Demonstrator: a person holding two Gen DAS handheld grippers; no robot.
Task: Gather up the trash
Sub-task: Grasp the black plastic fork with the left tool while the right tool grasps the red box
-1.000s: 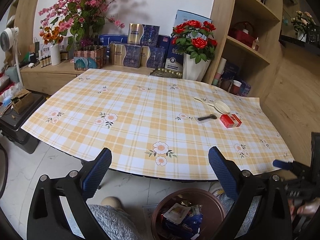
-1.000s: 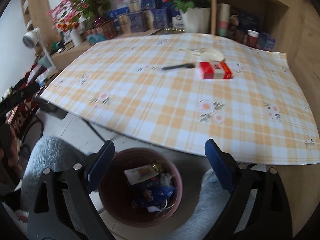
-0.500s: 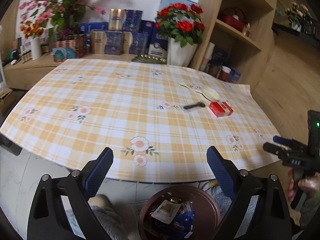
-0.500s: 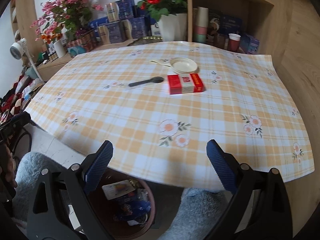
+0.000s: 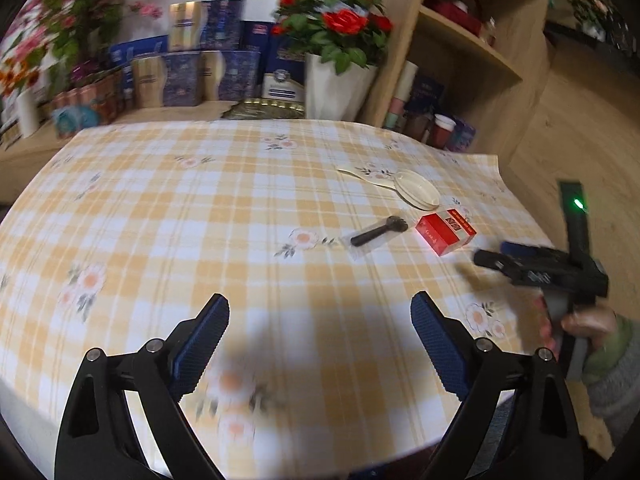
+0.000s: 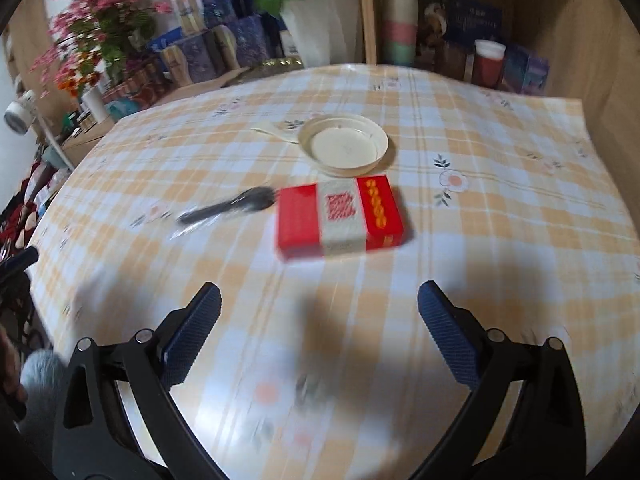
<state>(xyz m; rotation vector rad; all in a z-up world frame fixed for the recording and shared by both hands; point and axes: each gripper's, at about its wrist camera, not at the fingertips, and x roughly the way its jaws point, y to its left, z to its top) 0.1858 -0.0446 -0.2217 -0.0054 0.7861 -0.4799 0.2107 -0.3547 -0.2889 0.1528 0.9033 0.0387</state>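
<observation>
A red box [image 6: 340, 216] lies on the yellow checked tablecloth [image 6: 500, 248]. A black plastic spoon in a clear wrapper [image 6: 228, 208] lies left of it, and a white round lid [image 6: 344, 145] lies beyond it on a pale flat piece. The same box [image 5: 446, 231], spoon [image 5: 378, 231] and lid [image 5: 416, 190] show far right in the left wrist view. My right gripper [image 6: 320, 320] is open and empty, above the cloth just short of the box; it also shows in the left wrist view [image 5: 496, 254]. My left gripper [image 5: 320, 334] is open and empty over the table's near part.
White vase with red roses [image 5: 340, 80], blue and gold boxes [image 5: 188, 72] and pink flowers [image 5: 72, 20] stand behind the table. Wooden shelves [image 5: 460, 40] with cups [image 6: 486, 62] stand back right. Wood floor [image 5: 580, 120] lies to the right.
Both grippers have moved forward over the table; the brown trash bin below its edge has dropped out of view. The right gripper has closed in on the red box. Both stay open.
</observation>
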